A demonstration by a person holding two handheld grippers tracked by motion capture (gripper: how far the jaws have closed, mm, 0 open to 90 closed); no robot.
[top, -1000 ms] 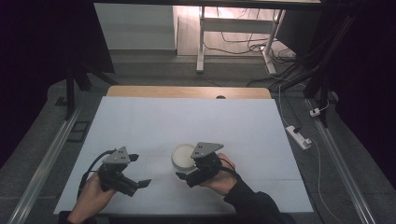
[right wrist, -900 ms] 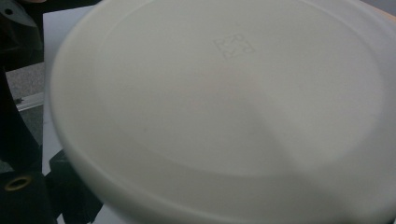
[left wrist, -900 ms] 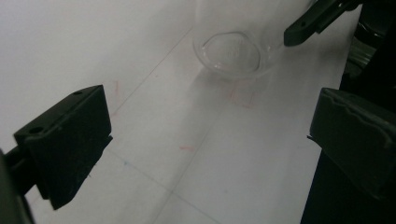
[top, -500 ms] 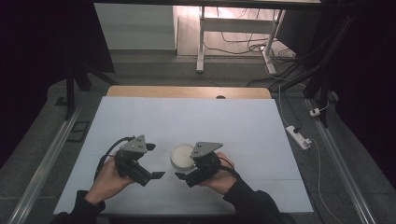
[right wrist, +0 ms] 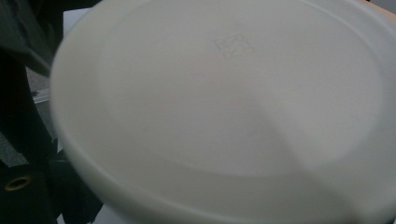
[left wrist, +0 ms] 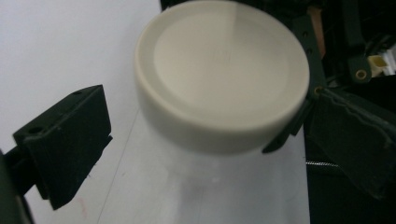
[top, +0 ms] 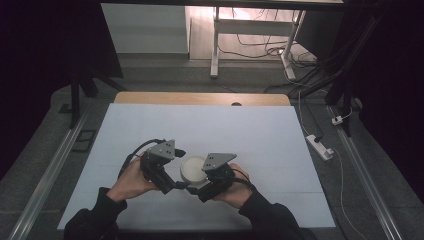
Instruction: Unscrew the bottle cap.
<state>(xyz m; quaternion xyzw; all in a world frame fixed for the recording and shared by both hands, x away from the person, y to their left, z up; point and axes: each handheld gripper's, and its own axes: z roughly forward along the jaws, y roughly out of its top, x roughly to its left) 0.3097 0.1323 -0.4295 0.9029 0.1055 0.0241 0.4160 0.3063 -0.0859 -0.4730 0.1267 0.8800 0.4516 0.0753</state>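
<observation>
**White jar between two claws**

The white lidded jar [top: 192, 169] stands on the counter [top: 260, 145]. The left claw [top: 176, 170] spreads around it. The right claw [top: 196, 186] hugs it; grip unclear. The lid's embossed square mark [right wrist: 232, 45] is unreadable.

Smooth matt plastic lid [left wrist: 222, 74]; matt white paper-covered table [top: 250, 130].
</observation>
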